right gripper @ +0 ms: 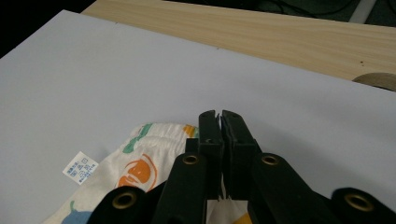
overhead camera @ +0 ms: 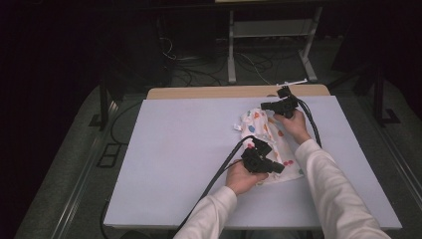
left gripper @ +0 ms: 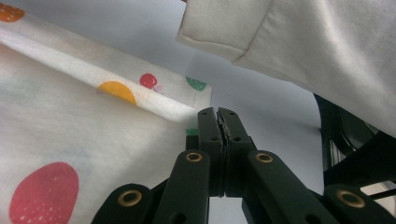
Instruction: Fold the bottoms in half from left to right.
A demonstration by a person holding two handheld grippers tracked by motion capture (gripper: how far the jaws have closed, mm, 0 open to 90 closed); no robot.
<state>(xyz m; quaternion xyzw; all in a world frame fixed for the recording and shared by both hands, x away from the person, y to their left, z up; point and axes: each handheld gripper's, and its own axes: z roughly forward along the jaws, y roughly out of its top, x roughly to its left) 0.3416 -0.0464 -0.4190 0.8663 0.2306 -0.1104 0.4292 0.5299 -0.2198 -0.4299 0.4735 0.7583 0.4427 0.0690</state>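
Note:
A small white garment printed with coloured fruit shapes lies crumpled right of the table's middle. My left gripper is at its near end. In the left gripper view the gripper has its jaws pressed together at the corner of the garment's hem, apparently pinching the edge. My right gripper is at the far end. In the right gripper view that gripper is shut, with a sliver of white fabric between the jaws, above the waistband and its label.
A pale sheet covers the table, with a strip of bare wood along the far edge. Cables trail from both grippers. A white sleeve hangs close over the left gripper. Beyond the table are a metal frame and floor cables.

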